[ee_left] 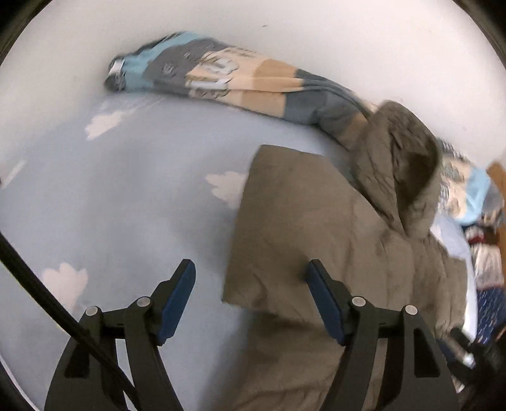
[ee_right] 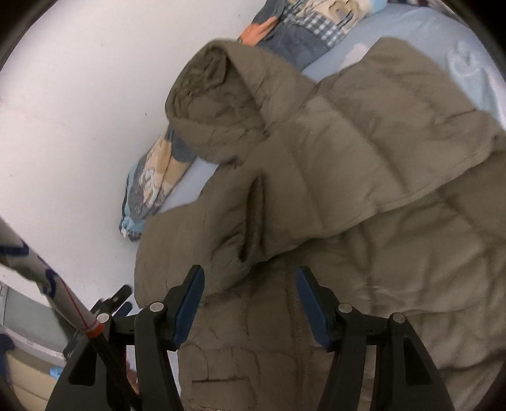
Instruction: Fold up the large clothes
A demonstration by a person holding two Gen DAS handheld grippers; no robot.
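An olive quilted hooded jacket (ee_left: 316,221) lies on a light blue bed sheet (ee_left: 126,205) printed with white clouds. Its hood (ee_left: 401,164) rests toward the wall. In the right wrist view the jacket (ee_right: 363,237) fills most of the frame, front side up, with the hood (ee_right: 215,95) at the top, one sleeve (ee_right: 395,142) laid across the chest, and the zipper (ee_right: 297,319) running down between the fingers. My left gripper (ee_left: 251,264) hovers open over the jacket's straight left edge, gripping nothing. My right gripper (ee_right: 249,270) stands open over the zipper, pads off the fabric.
A rolled patterned blanket (ee_left: 221,76) in blue, grey and beige lies along the white wall (ee_left: 316,25); the blanket (ee_right: 155,186) also shows behind the hood. More bedding and clothes (ee_left: 484,221) pile up at the right. A black cable (ee_left: 47,291) crosses the lower left.
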